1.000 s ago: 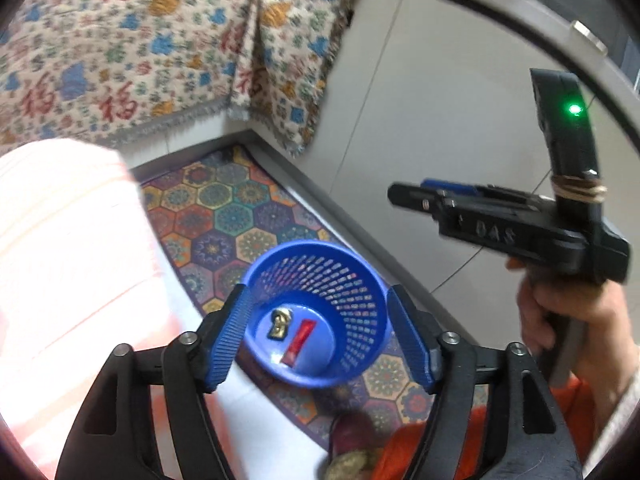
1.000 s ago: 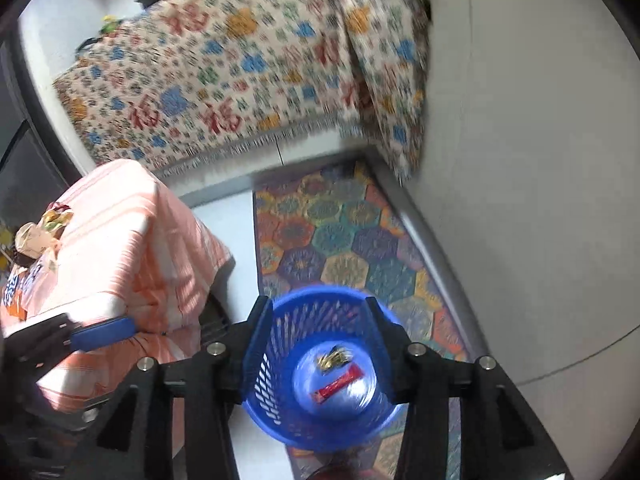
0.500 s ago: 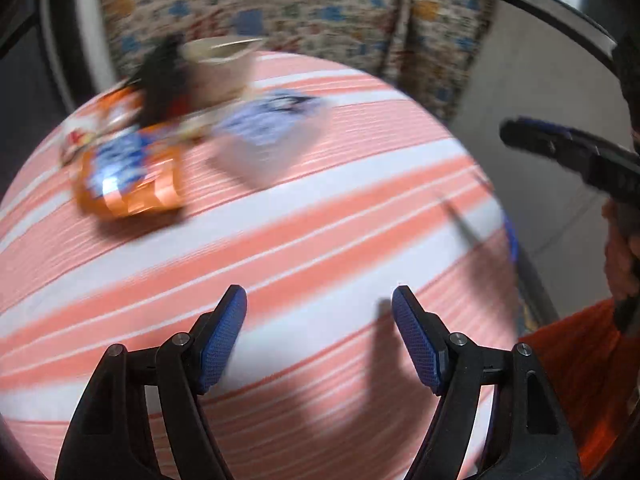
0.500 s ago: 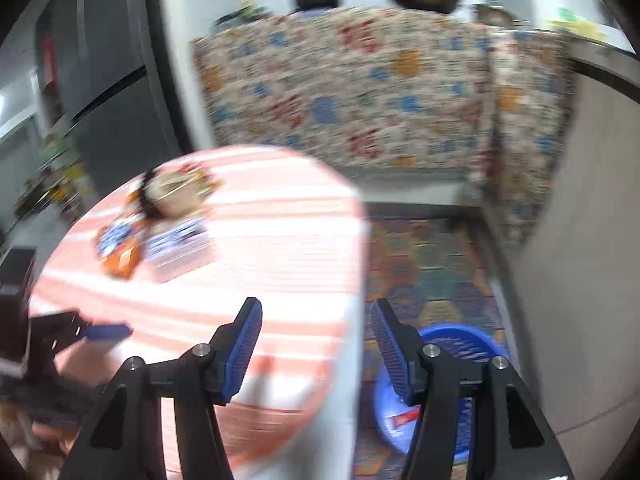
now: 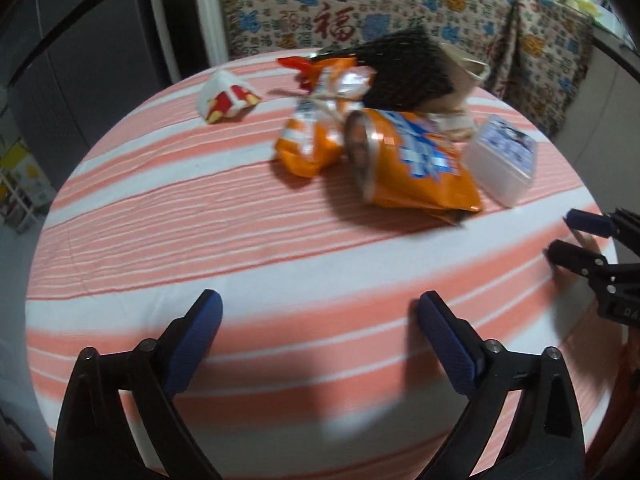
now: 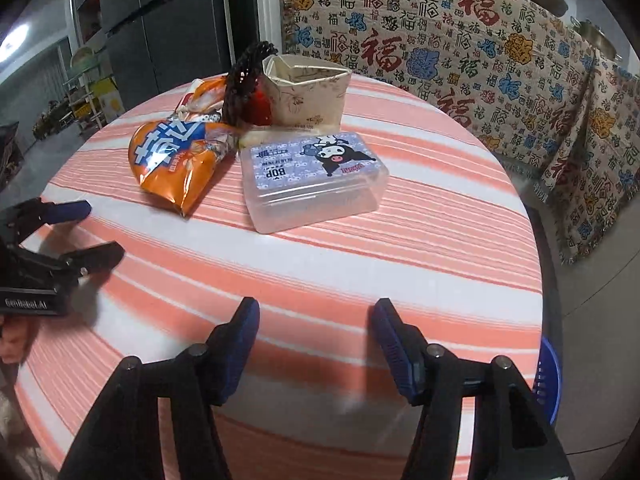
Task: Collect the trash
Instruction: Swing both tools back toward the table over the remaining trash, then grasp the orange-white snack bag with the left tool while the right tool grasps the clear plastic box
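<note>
Right now both grippers hang over the near edge of the round table (image 6: 400, 240), which wears an orange and white striped cloth. The left gripper (image 5: 318, 314) has its fingers wide apart and holds nothing. The right gripper (image 6: 314, 320) is spread wide too, with nothing between its blue pads.

Toward the far side of the tabletop lies a pile of trash. The big orange chip bag (image 6: 176, 160) is shiny and crinkled, with blue and white letters. It lies flat, and its long side runs from the pile toward the near left edge in the right wrist view. A smaller orange wrapper (image 5: 316, 140) sits just beside it. A white, red and yellow paper carton (image 5: 226, 96) lies alone, nearer the far left edge.

A clear plastic box (image 6: 316, 178) with a cartoon lid sits right of the chip bag. Behind it stands a beige paper box (image 6: 308, 92), open at the top. A blue basket (image 6: 548, 376) peeks out past the right edge of the table.
</note>
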Tool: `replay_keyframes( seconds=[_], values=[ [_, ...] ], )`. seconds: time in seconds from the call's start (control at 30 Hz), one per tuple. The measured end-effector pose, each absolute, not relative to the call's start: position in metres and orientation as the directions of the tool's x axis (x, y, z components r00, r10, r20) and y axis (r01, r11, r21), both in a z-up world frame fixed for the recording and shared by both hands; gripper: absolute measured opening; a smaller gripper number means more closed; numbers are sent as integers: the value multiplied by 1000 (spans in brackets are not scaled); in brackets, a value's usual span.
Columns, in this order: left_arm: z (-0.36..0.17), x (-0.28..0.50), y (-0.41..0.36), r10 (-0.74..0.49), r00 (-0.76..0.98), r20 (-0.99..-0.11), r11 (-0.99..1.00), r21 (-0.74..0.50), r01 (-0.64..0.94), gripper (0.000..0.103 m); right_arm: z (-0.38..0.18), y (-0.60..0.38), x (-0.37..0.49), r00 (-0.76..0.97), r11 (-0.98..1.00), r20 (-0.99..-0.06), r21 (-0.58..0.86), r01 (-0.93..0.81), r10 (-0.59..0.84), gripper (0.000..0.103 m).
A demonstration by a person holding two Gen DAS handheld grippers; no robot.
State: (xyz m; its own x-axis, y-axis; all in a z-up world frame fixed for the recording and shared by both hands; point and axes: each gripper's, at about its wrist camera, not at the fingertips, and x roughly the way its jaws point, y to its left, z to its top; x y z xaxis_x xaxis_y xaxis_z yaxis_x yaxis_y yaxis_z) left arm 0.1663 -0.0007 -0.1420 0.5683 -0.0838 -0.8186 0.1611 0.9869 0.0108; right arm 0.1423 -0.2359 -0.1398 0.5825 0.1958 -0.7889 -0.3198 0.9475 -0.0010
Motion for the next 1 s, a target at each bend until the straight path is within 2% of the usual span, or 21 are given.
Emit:
replay_keyframes(
  seconds=[0.13, 0.33, 0.63, 0.7, 0.73, 0.8, 0.83, 1.0],
  values=[
    [-144, 186, 21, -91, 561, -823, 983, 16, 183, 103, -143, -233, 147, 598, 951, -778, -2, -309, 193, 69],
    [-144, 225, 33, -127, 566, -815, 973, 7, 229, 101, -142, -230, 146, 614, 951, -765, -5, -308, 195, 72],
    [-143, 263, 12, -192, 563, -804, 945, 3, 327, 91, -143, -229, 148, 619, 950, -760, -5, -312, 199, 72],
    [-142, 271, 9, -207, 563, -800, 942, -7, 337, 86, -142, -230, 148, 618, 949, -759, -3, -315, 202, 72],
    [-142, 270, 7, -214, 564, -798, 940, -10, 342, 80, -142, -229, 148, 618, 949, -759, -3, -315, 203, 72],
    [-140, 272, 4, -231, 569, -789, 933, -14, 360, 62, -142, -229, 148, 618, 949, -759, -3, -315, 203, 72],
    [-139, 271, 3, -241, 571, -785, 929, -17, 369, 47, -142, -229, 148, 618, 949, -759, -3, -315, 203, 72],
    [-135, 264, 15, -222, 607, -763, 952, -34, 305, 46, -143, -230, 148, 618, 948, -759, -2, -318, 206, 73]
  ],
)
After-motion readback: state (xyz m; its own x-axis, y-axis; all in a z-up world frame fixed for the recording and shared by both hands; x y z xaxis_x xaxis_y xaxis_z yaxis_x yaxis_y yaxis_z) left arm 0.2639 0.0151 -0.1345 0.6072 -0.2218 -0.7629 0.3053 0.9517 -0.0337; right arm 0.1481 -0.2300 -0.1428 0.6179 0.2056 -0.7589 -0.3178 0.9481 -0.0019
